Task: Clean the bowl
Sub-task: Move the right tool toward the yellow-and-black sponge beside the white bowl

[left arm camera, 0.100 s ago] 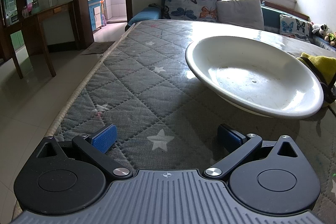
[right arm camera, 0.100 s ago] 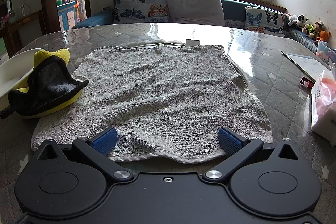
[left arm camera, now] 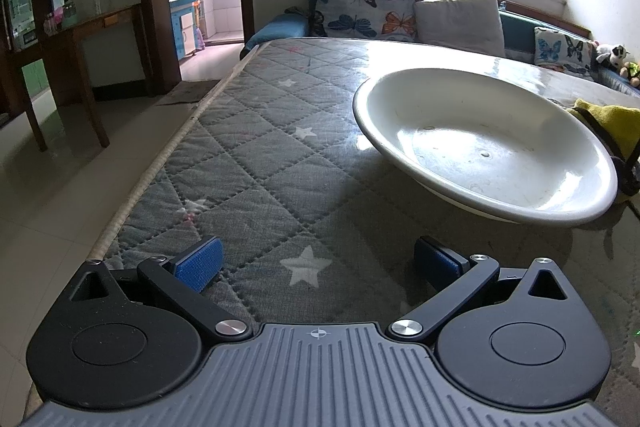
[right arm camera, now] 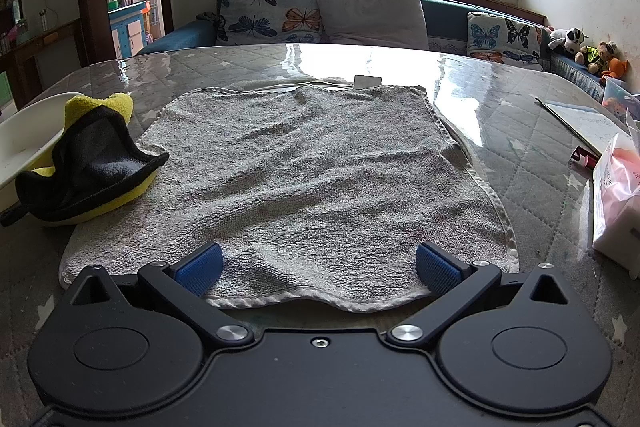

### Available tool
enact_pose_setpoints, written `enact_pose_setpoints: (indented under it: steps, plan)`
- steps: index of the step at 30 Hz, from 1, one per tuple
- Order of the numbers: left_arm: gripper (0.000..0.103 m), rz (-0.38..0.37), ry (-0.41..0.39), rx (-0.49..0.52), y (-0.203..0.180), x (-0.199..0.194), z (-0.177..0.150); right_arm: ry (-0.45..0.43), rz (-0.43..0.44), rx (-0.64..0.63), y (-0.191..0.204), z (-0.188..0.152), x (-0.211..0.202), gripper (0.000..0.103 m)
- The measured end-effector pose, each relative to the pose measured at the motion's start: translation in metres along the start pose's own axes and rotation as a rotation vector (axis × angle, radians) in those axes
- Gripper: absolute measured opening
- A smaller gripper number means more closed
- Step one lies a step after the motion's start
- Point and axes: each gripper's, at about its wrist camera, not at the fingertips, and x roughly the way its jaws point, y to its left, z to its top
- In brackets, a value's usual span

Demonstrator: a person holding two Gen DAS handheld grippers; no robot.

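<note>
One glossy round white bowl, nubby grey towel, quilted tabletop.

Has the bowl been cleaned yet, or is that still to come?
Not started. Both the left gripper and right gripper are open and empty. The white bowl still shows specks, and the yellow-and-black cloth lies untouched beside it. Grabbing the cloth and wiping remain.

White bowl, yellow-and-black cloth, grey towel, grey star-quilted table cover, blue-padded claws.
</note>
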Motion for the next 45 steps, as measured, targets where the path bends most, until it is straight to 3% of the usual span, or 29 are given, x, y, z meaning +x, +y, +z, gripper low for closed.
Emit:
enact_pose_setpoints:
  steps: [16,32,45]
  plan:
    - [0.103,0.042,-0.005,-0.034,-0.013,-0.013,-0.012,-0.005,-0.053,0.032,0.016,-0.011,-0.02,0.103]
    - [0.103,0.067,0.017,-0.056,-0.036,-0.034,-0.024,-0.011,-0.03,0.026,0.049,-0.029,-0.042,0.103]
    - [0.103,0.018,0.031,-0.021,-0.062,-0.059,-0.037,-0.012,-0.021,0.02,0.069,-0.041,-0.054,0.103]
